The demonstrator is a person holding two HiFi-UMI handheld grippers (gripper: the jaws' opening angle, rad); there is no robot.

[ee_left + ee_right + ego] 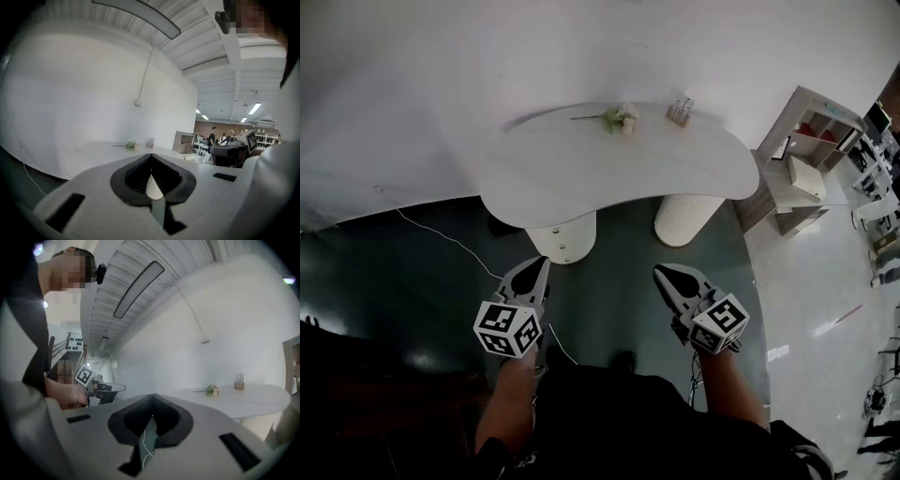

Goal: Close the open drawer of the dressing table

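Note:
The white kidney-shaped dressing table (581,169) stands against the wall, ahead of both grippers. It rests on a smooth left pedestal (563,239) with small gold knobs and a ribbed right pedestal (685,218). No drawer shows standing out from it in any view. My left gripper (542,263) hangs in the air short of the left pedestal, jaws shut with nothing in them. My right gripper (660,272) is level with it, short of the ribbed pedestal, also shut and empty. In the gripper views the left gripper (151,157) and right gripper (152,397) point roughly level at the tabletop.
A flower sprig (619,117) and a small holder (680,111) lie on the tabletop near the wall. A white shelf unit (811,141) stands to the right. A thin cable (441,234) runs over the dark floor at left. People (213,136) stand far off.

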